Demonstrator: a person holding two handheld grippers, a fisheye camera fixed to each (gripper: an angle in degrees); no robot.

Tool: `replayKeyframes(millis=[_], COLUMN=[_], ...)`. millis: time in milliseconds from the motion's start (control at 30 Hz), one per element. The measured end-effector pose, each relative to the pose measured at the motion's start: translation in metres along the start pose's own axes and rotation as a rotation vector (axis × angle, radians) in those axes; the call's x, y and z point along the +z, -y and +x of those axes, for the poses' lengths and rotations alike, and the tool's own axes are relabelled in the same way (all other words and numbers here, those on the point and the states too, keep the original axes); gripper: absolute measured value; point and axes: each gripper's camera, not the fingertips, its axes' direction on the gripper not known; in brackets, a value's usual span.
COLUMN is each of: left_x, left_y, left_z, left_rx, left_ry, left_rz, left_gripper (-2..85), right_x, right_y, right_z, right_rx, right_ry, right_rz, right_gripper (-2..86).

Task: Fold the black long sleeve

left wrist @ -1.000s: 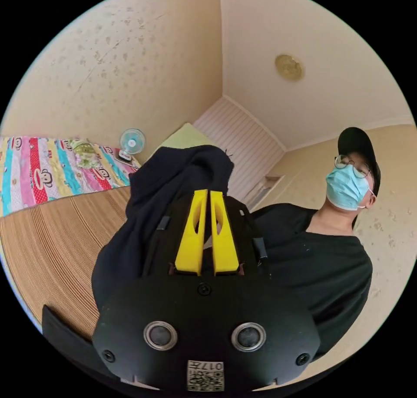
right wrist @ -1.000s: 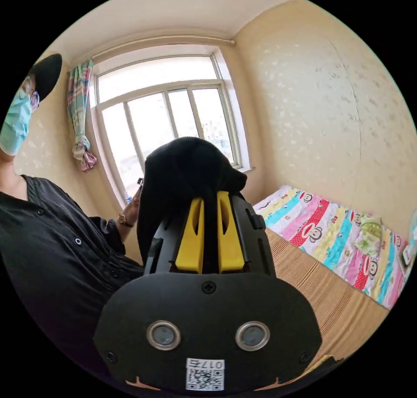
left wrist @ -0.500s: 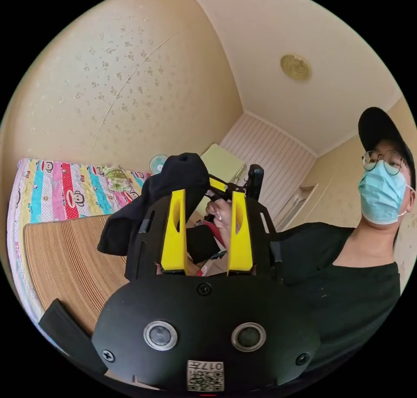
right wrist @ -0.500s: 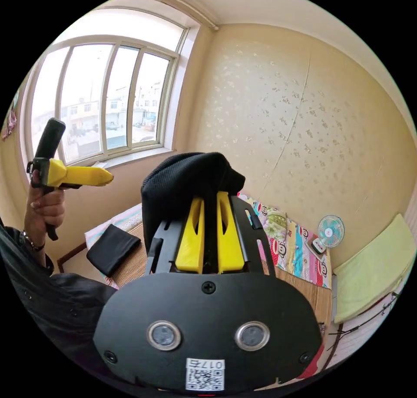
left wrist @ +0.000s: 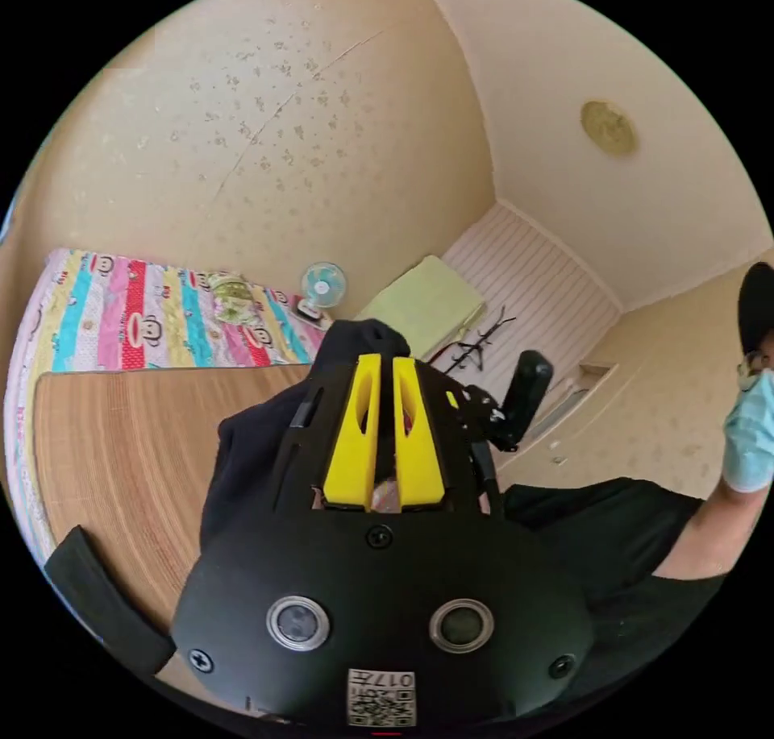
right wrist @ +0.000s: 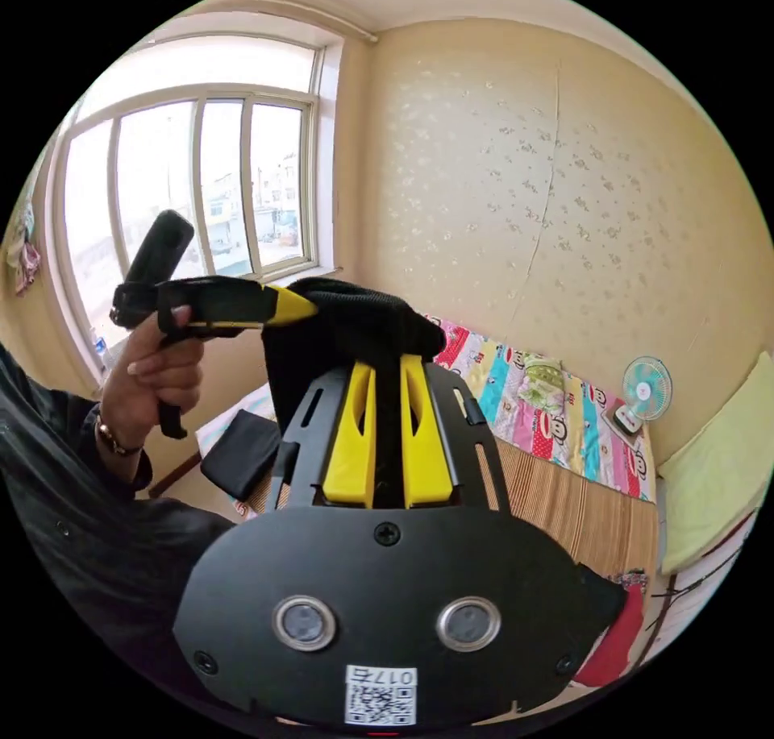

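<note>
The black long sleeve (left wrist: 250, 449) hangs in the air above the bed, bunched over both grippers. In the left gripper view my left gripper (left wrist: 385, 359) has its yellow jaws nearly together, with black cloth (left wrist: 359, 338) at their tips. The right gripper's black handle (left wrist: 524, 384) stands just past it. In the right gripper view my right gripper (right wrist: 387, 360) is shut on a thick fold of the garment (right wrist: 363, 320). A hand (right wrist: 149, 368) holds the left gripper (right wrist: 294, 308) there, its yellow tips pushed into the same bunch of cloth.
Below lies a woven mat (left wrist: 121, 449) with a striped cartoon sheet (left wrist: 137, 320) behind it. A small fan (left wrist: 322, 284) and a green cushion (left wrist: 423, 304) sit by the wall. A folded black item (right wrist: 242, 453) rests near the window (right wrist: 201, 191). The person's body (left wrist: 637, 545) stands close.
The left gripper let go of the cloth half a second ago, stood open, then closed again on the garment close beside the right gripper. The right gripper kept its hold.
</note>
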Motion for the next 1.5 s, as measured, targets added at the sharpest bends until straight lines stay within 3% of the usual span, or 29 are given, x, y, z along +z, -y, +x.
replayKeyframes(millis=[133,267,400,567,667,800,867,967,1100,1200,1333,1500], left_x=[-0.007,-0.017,-0.043,-0.082,-0.091,-0.098,-0.108,-0.146,-0.247,-0.316,-0.356,-0.383], left_y=[0.035,0.045,0.053,0.058,0.055,0.05,0.047,0.044,0.017,-0.006,-0.013,0.008], left_z=[-0.017,-0.013,0.018,0.071,0.093,0.101,0.097,0.089,0.1,0.109,0.131,0.148], left_rx=[-0.06,-0.058,0.063,0.256,0.317,0.284,0.265,0.233,0.223,0.237,0.301,0.297], left_ry=[-0.438,-0.6,-0.827,-0.966,-1.013,-0.997,-0.986,-0.95,-0.717,-0.491,-0.207,0.024], left_rz=[-0.136,-0.211,-0.323,-0.427,-0.487,-0.537,-0.538,-0.491,-0.242,-0.059,-0.012,0.107], left_gripper=[0.3,-0.1,0.1,0.5,0.8,0.9,0.7,0.5,0.3,0.3,0.2,0.2], right_x=[-0.05,-0.05,-0.027,0.018,0.082,0.177,0.194,0.156,0.033,-0.065,-0.162,-0.19], right_y=[-0.073,-0.155,-0.23,-0.262,-0.269,-0.258,-0.257,-0.256,-0.264,-0.257,-0.181,-0.094], right_z=[0.031,0.084,0.147,0.189,0.211,0.17,0.144,0.157,0.231,0.258,0.236,0.212], right_rx=[-0.027,0.184,0.43,0.418,0.48,0.42,0.353,0.322,0.485,0.446,0.229,0.234], right_ry=[0.135,0.222,0.441,0.559,0.891,1.648,1.763,1.573,1.16,0.928,0.681,0.35], right_rz=[0.204,0.188,0.101,0.103,0.069,-0.064,-0.169,-0.041,0.307,0.476,0.542,0.443], right_gripper=[6.3,5.0,9.9,13.4,15.9,14.9,11.0,4.2,2.8,2.5,2.3,2.4])
